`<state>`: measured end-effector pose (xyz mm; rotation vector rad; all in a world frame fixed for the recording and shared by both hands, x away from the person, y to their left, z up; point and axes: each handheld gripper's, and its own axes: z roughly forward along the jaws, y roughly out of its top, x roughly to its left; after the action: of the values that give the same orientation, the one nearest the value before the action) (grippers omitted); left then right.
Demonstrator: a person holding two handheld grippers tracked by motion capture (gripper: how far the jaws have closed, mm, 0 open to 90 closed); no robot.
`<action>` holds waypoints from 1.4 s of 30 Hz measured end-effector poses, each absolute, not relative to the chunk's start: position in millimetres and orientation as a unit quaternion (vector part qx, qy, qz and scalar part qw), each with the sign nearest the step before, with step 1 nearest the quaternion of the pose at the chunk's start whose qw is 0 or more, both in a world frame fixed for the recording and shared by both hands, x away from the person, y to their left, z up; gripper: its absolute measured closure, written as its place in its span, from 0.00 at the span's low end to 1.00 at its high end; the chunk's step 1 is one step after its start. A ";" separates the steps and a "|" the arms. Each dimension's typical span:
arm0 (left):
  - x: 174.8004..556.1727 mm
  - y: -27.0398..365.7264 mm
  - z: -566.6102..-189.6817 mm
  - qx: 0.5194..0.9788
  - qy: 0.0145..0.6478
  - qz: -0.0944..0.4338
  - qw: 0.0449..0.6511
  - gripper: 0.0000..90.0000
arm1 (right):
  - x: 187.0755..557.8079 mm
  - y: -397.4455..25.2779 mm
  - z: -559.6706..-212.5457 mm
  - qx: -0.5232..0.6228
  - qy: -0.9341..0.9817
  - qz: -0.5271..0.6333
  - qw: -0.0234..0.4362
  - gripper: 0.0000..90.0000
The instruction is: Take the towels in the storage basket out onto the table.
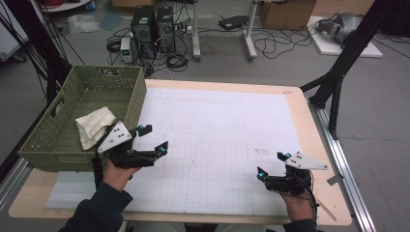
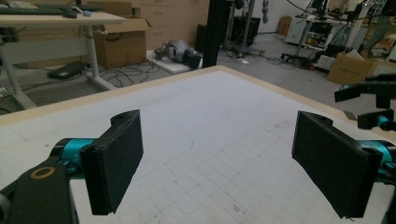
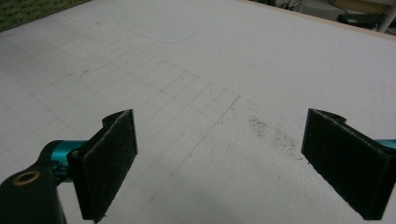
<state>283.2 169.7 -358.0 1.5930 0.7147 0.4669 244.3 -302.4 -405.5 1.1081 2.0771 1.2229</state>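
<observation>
Clearly the cloth point(image 1: 95, 125), crumpled inside the green basket point(image 1: 58, 140) near its front wall, looked soft, light and limp, best pinched at a raised fold. Left gripper point(image 1: 153, 140) beside it and right gripper point(image 1: 270, 166) gaped wide, empty.

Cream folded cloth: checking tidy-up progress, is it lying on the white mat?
No, the cream folded cloth lies inside the green woven basket.

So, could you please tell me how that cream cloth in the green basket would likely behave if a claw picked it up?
The cloth lies crumpled and folded over itself, so it is probably floppy and would drape from one pinch point. It looks thin, so likely light. Resting in the woven basket, it might snag on the weave when dragged. The left claw beside it is open.
</observation>
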 end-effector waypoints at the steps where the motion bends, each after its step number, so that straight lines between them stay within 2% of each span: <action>1: 283.2 169.7 -358.0 0.692 0.311 0.203 0.619 0.19 | 244.3 -302.4 -405.5 0.405 0.760 0.447 0.242 0.11; 13: 294.2 230.9 -317.8 0.684 0.328 0.235 0.608 0.20 | 241.1 -304.9 -405.2 0.411 0.755 0.448 0.246 0.11; 21: 327.4 293.4 -297.2 0.657 0.378 0.263 0.597 0.20 | 240.9 -305.1 -405.7 0.414 0.755 0.444 0.248 0.11; 30: 362.2 325.6 -326.3 0.668 0.448 0.257 0.535 0.21 | 242.0 -304.7 -407.9 0.415 0.757 0.439 0.247 0.11; 33: 372.4 329.2 -336.7 0.686 0.461 0.243 0.508 0.21 | 242.3 -304.7 -409.0 0.416 0.759 0.436 0.246 0.11; 36: 382.0 331.5 -342.5 0.684 0.476 0.236 0.500 0.21 | 243.4 -304.6 -409.2 0.415 0.761 0.435 0.246 0.11; 42: 401.4 329.2 -362.4 0.707 0.510 0.218 0.440 0.20 | 243.2 -303.0 -409.4 0.410 0.765 0.433 0.243 0.11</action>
<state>401.4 329.2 -362.4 1.7553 1.2656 0.5409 243.2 -303.0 -409.4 1.1206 2.0904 1.1831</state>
